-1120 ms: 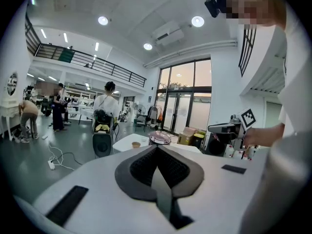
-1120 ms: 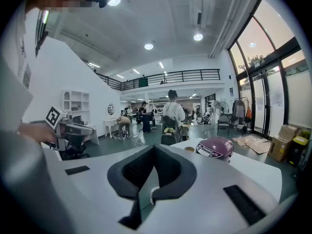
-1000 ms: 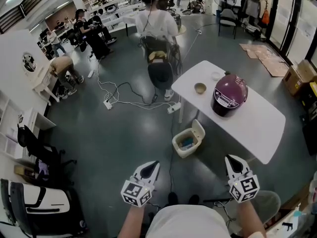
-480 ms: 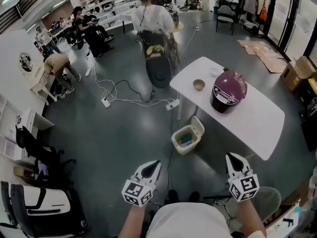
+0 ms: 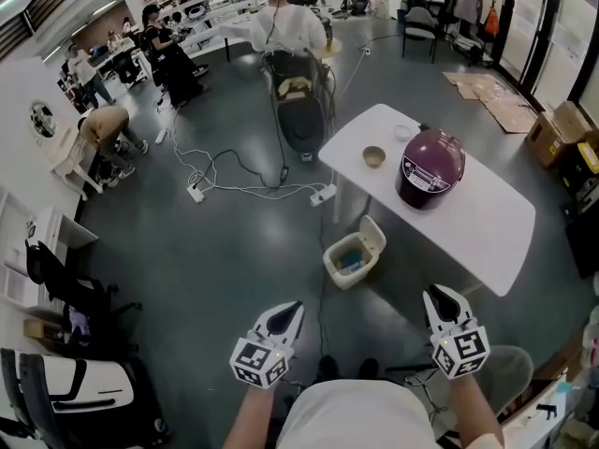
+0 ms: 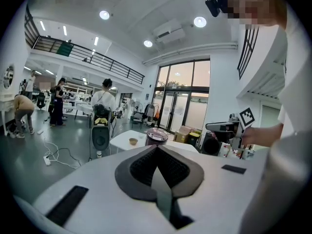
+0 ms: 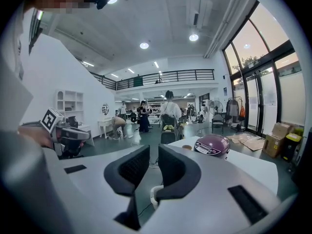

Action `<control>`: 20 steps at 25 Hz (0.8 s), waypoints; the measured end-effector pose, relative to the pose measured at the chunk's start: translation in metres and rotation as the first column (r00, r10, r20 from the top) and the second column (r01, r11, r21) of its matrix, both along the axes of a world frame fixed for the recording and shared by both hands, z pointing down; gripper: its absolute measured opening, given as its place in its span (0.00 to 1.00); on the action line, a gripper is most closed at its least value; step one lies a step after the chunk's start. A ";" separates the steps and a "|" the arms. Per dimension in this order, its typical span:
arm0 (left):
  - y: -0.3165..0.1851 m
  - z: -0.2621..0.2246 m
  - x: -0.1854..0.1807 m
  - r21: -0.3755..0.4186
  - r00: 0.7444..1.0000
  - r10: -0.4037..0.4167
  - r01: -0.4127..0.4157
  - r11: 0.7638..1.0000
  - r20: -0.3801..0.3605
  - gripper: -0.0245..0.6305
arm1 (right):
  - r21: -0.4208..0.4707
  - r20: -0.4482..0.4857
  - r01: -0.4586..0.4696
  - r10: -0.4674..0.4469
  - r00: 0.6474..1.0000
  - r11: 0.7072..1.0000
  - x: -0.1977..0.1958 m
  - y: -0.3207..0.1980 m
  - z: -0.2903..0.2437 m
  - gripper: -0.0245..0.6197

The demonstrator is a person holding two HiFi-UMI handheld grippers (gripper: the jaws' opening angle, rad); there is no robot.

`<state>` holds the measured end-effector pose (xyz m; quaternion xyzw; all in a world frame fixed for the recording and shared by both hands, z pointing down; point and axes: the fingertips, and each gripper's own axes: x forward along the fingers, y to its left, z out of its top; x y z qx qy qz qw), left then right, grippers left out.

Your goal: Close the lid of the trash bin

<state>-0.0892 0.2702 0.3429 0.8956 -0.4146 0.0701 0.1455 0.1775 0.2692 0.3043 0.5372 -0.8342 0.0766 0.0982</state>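
A small cream trash bin (image 5: 350,262) stands on the grey floor beside the white table (image 5: 477,227). Its lid (image 5: 374,237) is tipped up at the back and something blue lies inside. Both grippers hang low in the head view, well short of the bin and touching nothing. My left gripper (image 5: 287,310) is to the bin's near left; in the left gripper view its pads (image 6: 146,167) meet, so the left gripper (image 6: 157,149) is shut and empty. My right gripper (image 5: 437,296) is to the bin's near right. In the right gripper view, the right gripper (image 7: 154,152) shows a narrow gap, empty.
A purple rice cooker (image 5: 431,167) and a small bowl (image 5: 374,156) sit on the table. Cables and a power strip (image 5: 325,195) lie on the floor beyond the bin. A person with a rolling chair (image 5: 298,110) stands farther back. Black chairs (image 5: 65,293) are at the left.
The head view has drifted a little, so the bin and table sit slightly higher and more to the left. Both grippers keep their places and their jaws look unchanged.
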 end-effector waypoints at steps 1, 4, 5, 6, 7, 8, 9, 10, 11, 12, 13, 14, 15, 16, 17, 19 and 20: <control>-0.001 0.001 -0.002 -0.002 1.000 0.003 -0.003 1.000 0.000 0.06 | 0.000 -0.002 -0.003 0.003 1.000 1.000 -0.002 0.000 0.000 0.15; -0.003 0.002 -0.007 -0.002 1.000 0.015 -0.015 1.000 -0.003 0.06 | -0.006 -0.007 -0.012 0.012 1.000 1.000 -0.008 -0.001 -0.001 0.16; -0.003 0.002 -0.009 -0.001 1.000 0.021 -0.021 1.000 -0.003 0.06 | -0.008 -0.006 -0.015 0.015 1.000 1.000 -0.010 -0.001 -0.001 0.16; -0.004 0.003 -0.010 0.000 1.000 0.028 -0.028 1.000 0.000 0.06 | -0.008 -0.003 -0.016 0.016 1.000 1.000 -0.012 -0.001 0.001 0.17; -0.004 0.003 -0.012 0.000 0.999 0.036 -0.036 0.999 0.006 0.06 | -0.006 -0.002 -0.018 0.018 1.000 1.000 -0.014 -0.001 0.002 0.17; -0.005 0.004 -0.013 0.000 0.999 0.045 -0.045 0.999 0.013 0.06 | -0.007 -0.002 -0.021 0.021 1.000 1.000 -0.016 -0.002 0.002 0.17; -0.005 0.006 -0.014 0.000 0.998 0.054 -0.054 0.999 0.019 0.06 | -0.010 -0.005 -0.025 0.025 1.000 1.000 -0.019 -0.002 0.002 0.18; -0.005 0.007 -0.016 0.000 0.998 0.062 -0.062 0.998 0.024 0.06 | -0.014 -0.006 -0.029 0.029 1.000 0.999 -0.023 -0.003 0.002 0.18; -0.005 0.008 -0.018 0.000 0.997 0.070 -0.070 0.998 0.026 0.06 | -0.017 -0.006 -0.031 0.031 0.999 0.999 -0.026 -0.003 0.002 0.18; -0.005 0.009 -0.021 0.000 0.997 0.077 -0.077 0.997 0.027 0.06 | -0.019 -0.004 -0.033 0.033 0.999 0.999 -0.030 -0.003 0.003 0.19; -0.005 0.010 -0.024 0.001 0.996 0.083 -0.083 0.997 0.026 0.06 | -0.020 -0.002 -0.035 0.035 0.999 0.999 -0.034 -0.003 0.003 0.19; -0.005 0.010 -0.027 0.001 0.996 0.087 -0.087 0.996 0.026 0.06 | -0.020 -0.001 -0.037 0.037 0.999 0.999 -0.037 -0.002 0.003 0.20; -0.005 0.010 -0.030 0.001 0.996 0.090 -0.090 0.996 0.025 0.06 | -0.020 0.000 -0.040 0.040 0.999 0.999 -0.040 -0.002 0.003 0.20; -0.005 0.011 -0.033 0.001 0.995 0.093 -0.093 0.996 0.025 0.06 | -0.020 0.001 -0.042 0.042 0.999 0.999 -0.044 -0.002 0.004 0.20; -0.006 0.012 -0.036 0.001 0.995 0.094 -0.094 0.996 0.024 0.06 | -0.020 0.002 -0.044 0.044 0.999 0.999 -0.047 -0.003 0.004 0.20; -0.007 0.014 -0.042 0.000 0.995 0.097 -0.097 0.995 0.024 0.06 | -0.021 0.003 -0.048 0.048 0.999 0.999 -0.051 -0.004 0.005 0.19; -0.008 0.015 -0.045 -0.002 0.995 0.097 -0.097 0.995 0.024 0.06 | -0.021 0.003 -0.051 0.051 0.999 0.999 -0.053 -0.004 0.006 0.20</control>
